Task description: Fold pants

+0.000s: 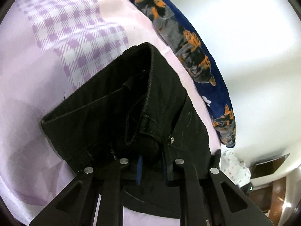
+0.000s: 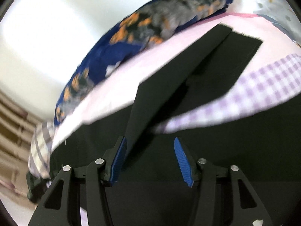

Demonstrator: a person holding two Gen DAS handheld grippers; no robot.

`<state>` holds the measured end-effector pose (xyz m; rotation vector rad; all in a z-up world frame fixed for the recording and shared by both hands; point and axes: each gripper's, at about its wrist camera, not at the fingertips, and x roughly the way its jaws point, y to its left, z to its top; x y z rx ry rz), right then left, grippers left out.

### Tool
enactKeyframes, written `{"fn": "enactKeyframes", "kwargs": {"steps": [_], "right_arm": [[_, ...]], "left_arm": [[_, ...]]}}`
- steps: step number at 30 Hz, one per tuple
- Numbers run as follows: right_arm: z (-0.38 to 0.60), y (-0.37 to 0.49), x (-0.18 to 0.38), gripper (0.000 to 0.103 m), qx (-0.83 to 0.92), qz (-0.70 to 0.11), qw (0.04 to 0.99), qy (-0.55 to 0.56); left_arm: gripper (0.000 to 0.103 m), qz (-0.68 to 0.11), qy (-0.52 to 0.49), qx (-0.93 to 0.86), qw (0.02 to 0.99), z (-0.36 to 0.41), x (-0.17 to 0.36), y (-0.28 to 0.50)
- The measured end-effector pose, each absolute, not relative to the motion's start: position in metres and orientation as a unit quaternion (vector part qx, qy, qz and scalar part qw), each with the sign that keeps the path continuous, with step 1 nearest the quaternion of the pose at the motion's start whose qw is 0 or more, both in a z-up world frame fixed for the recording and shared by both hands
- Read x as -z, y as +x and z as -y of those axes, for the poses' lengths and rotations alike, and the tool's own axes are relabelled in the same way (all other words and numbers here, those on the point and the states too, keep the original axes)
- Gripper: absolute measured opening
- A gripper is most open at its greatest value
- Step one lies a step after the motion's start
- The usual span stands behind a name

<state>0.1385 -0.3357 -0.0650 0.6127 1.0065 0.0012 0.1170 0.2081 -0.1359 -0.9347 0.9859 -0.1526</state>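
Black pants (image 1: 131, 103) lie on a pink and purple checked bedsheet (image 1: 47, 56). In the left wrist view my left gripper (image 1: 151, 166) is shut on the waistband end of the pants, which covers the fingertips; a rivet and belt loop show close up. In the right wrist view my right gripper (image 2: 150, 160) is open, its blue pads (image 2: 181, 162) spread apart over black fabric. The pant legs (image 2: 207, 66) stretch away across the sheet, one leg edge lying next to the left pad. This view is motion-blurred.
A blue blanket with orange and grey print (image 1: 197, 56) lies along the bed's far edge by a white wall; it also shows in the right wrist view (image 2: 150, 24). Patterned cloth (image 1: 235, 167) and wooden furniture (image 1: 272, 197) sit beyond the bed's corner.
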Motion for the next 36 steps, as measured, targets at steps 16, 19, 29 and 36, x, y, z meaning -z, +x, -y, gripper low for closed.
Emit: {"fn": "enactKeyframes", "kwargs": {"steps": [16, 19, 29, 36], "right_arm": [[0.448, 0.245, 0.12, 0.037, 0.106, -0.449, 0.778, 0.427], [0.461, 0.254, 0.124, 0.018, 0.113, -0.442, 0.771, 0.443], [0.459, 0.212, 0.047, 0.007, 0.122, -0.413, 0.827, 0.362], [0.465, 0.138, -0.002, 0.006, 0.145, -0.384, 0.84, 0.355]], "left_arm": [[0.016, -0.48, -0.395, 0.048, 0.782, -0.207, 0.132, 0.129], [0.016, -0.482, -0.386, 0.047, 0.785, -0.207, 0.128, 0.132], [0.016, -0.496, -0.334, 0.066, 0.799, -0.205, 0.107, 0.144], [0.016, -0.514, -0.292, 0.093, 0.801, -0.209, 0.102, 0.144]]}}
